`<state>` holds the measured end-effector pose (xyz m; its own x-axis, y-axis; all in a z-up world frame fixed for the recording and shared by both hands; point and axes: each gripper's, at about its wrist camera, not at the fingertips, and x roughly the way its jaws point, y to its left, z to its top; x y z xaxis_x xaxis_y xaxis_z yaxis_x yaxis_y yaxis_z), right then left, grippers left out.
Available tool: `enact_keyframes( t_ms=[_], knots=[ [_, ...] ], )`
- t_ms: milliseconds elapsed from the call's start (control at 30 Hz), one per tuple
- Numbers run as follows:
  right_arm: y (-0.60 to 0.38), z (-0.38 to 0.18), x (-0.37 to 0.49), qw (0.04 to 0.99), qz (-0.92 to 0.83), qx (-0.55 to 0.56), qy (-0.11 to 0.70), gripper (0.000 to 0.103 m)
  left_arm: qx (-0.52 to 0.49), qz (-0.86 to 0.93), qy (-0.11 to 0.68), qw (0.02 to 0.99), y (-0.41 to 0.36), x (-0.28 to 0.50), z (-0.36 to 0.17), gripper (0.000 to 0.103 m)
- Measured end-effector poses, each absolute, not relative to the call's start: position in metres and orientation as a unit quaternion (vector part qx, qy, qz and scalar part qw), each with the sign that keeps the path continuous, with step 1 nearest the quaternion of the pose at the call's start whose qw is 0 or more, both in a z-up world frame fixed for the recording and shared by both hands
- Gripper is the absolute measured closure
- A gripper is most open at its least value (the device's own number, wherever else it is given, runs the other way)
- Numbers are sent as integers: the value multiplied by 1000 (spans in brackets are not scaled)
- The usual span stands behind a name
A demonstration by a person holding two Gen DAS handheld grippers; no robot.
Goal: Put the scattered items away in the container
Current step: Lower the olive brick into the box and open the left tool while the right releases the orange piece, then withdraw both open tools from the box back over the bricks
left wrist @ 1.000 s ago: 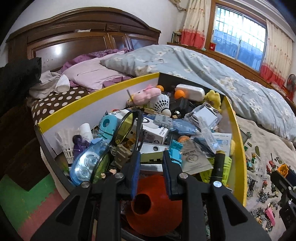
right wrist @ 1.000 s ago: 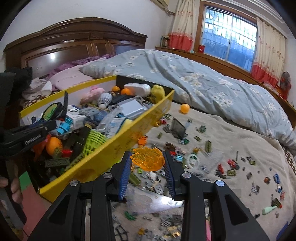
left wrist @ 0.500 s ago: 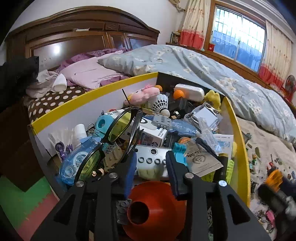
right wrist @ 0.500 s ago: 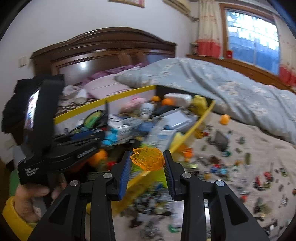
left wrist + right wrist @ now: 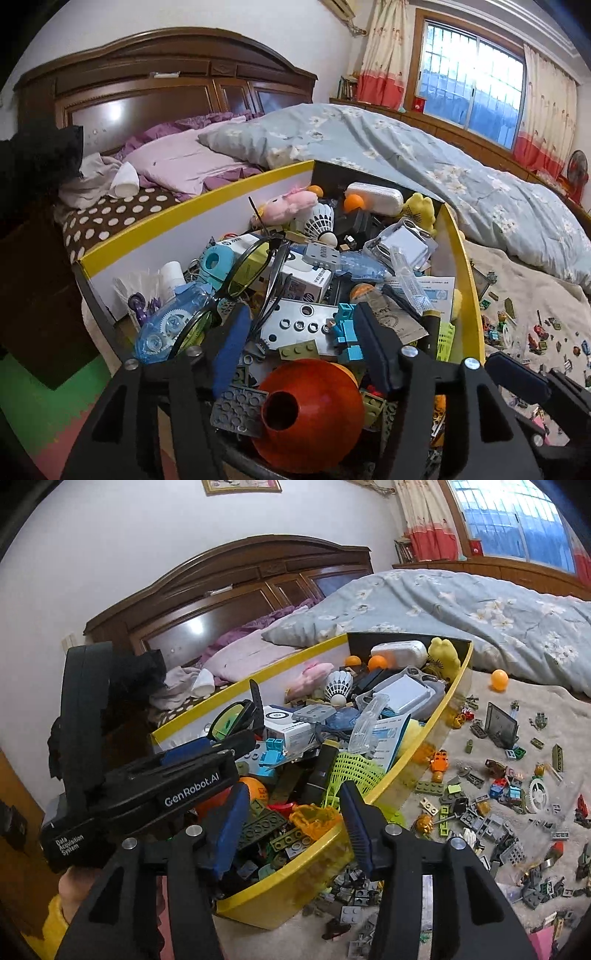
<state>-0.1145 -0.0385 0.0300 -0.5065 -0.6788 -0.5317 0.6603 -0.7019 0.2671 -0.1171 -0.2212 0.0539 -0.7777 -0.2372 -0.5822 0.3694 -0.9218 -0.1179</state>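
The right gripper (image 5: pixel 291 827) stands with jaws spread wide above the near corner of the yellow-rimmed rectangular container (image 5: pixel 417 746). A translucent orange plastic piece (image 5: pixel 314 821) lies between the fingers on the heaped bricks inside. The left gripper (image 5: pixel 207 753) hovers over the container's left edge. Loose building bricks (image 5: pixel 491 812) litter the beige bedspread (image 5: pixel 554 709) beside the right edge.

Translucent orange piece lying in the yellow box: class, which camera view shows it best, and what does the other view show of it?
The right wrist view: the translucent orange piece lies in full sight on the bricks in the yellow box, between the open fingers of the right gripper. In the left wrist view I cannot pick it out.
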Motion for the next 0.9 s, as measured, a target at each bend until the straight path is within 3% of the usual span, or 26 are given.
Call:
enact_keyframes(
  t_ms=[900],
  knots=[
    [61, 49, -89, 315, -904, 280, -68, 51, 286, -954, 61, 61, -124, -107, 82, 44]
  ],
)
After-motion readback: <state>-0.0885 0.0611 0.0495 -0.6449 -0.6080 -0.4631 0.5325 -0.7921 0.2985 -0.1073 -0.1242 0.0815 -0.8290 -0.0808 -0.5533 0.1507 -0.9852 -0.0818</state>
